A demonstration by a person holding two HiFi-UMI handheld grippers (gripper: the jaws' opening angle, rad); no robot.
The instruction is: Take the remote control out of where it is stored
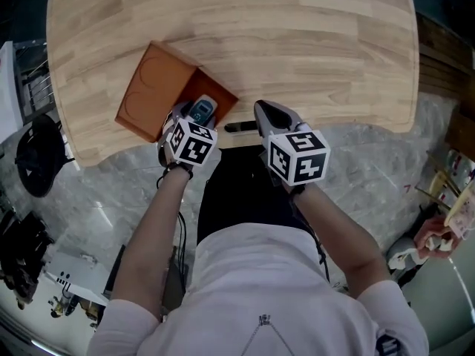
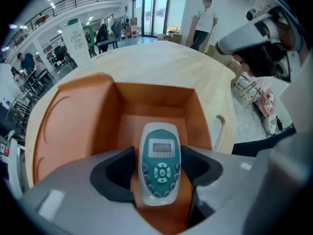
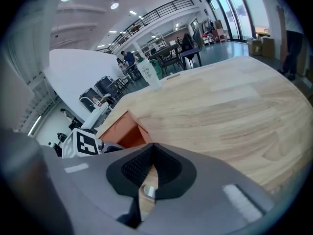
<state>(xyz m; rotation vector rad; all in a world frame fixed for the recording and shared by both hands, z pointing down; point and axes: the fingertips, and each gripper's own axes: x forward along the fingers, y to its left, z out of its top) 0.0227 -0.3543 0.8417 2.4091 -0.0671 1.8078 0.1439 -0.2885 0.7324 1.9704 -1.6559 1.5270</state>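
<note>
A white remote control (image 2: 160, 163) with a teal button face and a small screen sits between the jaws of my left gripper (image 2: 159, 166), which is shut on its sides. It hangs over the open compartment of an orange box (image 2: 151, 99) whose flap lies open to the left. From the head view, the remote control (image 1: 202, 110) and left gripper (image 1: 194, 116) are at the orange box (image 1: 152, 87), near the table's front edge. My right gripper (image 1: 266, 111) hovers beside it, to the right. In its own view the right gripper (image 3: 151, 153) is shut with nothing held.
The light wooden table (image 1: 297, 43) stretches away behind the box. A dark handle (image 1: 241, 127) shows at the table's front edge between the grippers. A person (image 2: 203, 21) stands far off beyond the table. Grey marble floor (image 1: 386, 169) lies below.
</note>
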